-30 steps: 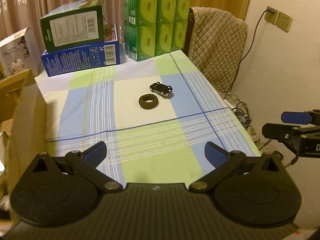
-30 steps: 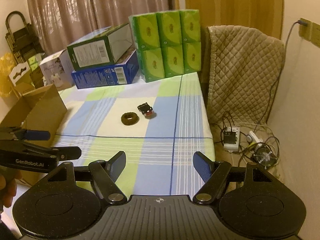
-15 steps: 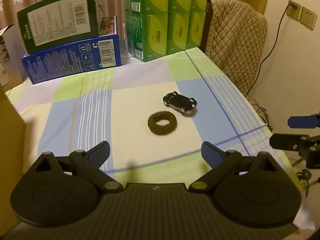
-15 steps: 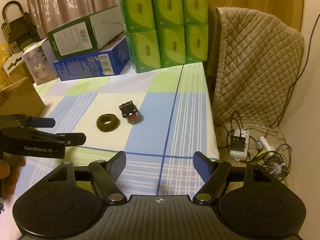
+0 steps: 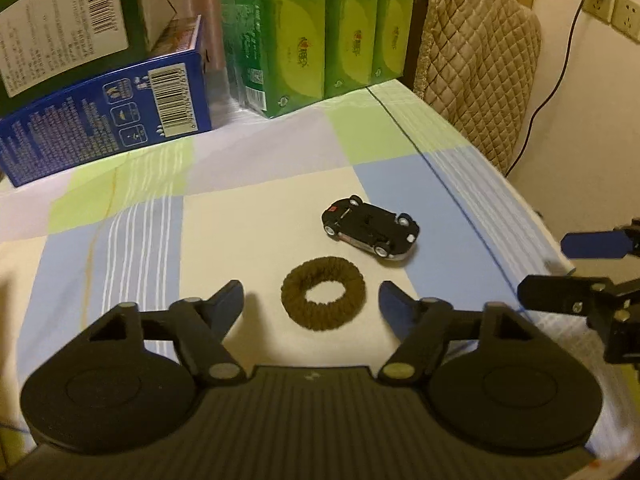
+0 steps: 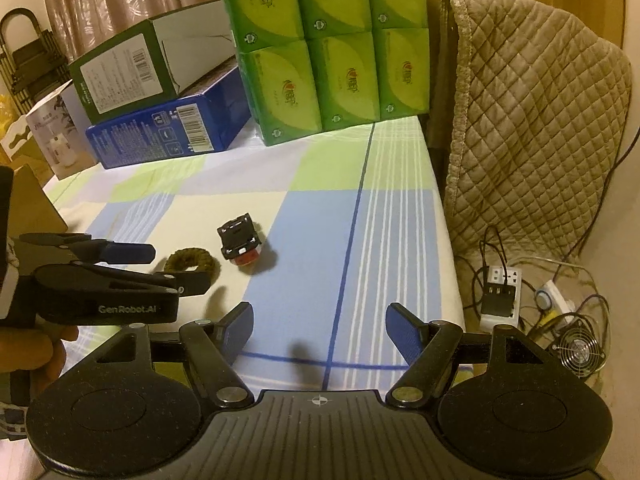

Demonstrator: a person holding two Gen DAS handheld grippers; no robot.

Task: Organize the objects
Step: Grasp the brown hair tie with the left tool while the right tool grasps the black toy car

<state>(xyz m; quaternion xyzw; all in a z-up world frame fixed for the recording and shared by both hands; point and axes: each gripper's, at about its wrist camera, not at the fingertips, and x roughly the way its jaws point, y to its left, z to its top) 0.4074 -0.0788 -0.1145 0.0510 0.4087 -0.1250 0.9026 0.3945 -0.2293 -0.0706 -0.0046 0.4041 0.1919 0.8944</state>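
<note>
**Left claw lines up on the hair tie**

The left claw [image 5: 311, 300] hangs over the checked tablecloth [image 5: 132, 240] with the brown hair tie [image 5: 323, 299] lying flat between its fingers. Its jaws have just been closing, but both pads stand clear of the ring, so nothing is gripped yet. The toy car [image 5: 370, 233] lies upside down, wheels up, just beyond the hair tie and a little to the claw's right.

By my reading, the step in hand is the reach for the hair tie. Next the claw would need to come down until its pads flank the ring, then close on it without nudging the car.

The right claw [image 6: 318, 332] is released and empty, with bare cloth between its fingers; the car [image 6: 241, 243] sits ahead and to its left.

The right view alone shows a hand [image 6: 36, 354] holding the left claw [image 6: 180, 268] and a cardboard box [image 6: 28, 208] at its far left, possibly where things go. The left view alone shows the whole ring, which the left claw half hides in the right view.
</note>
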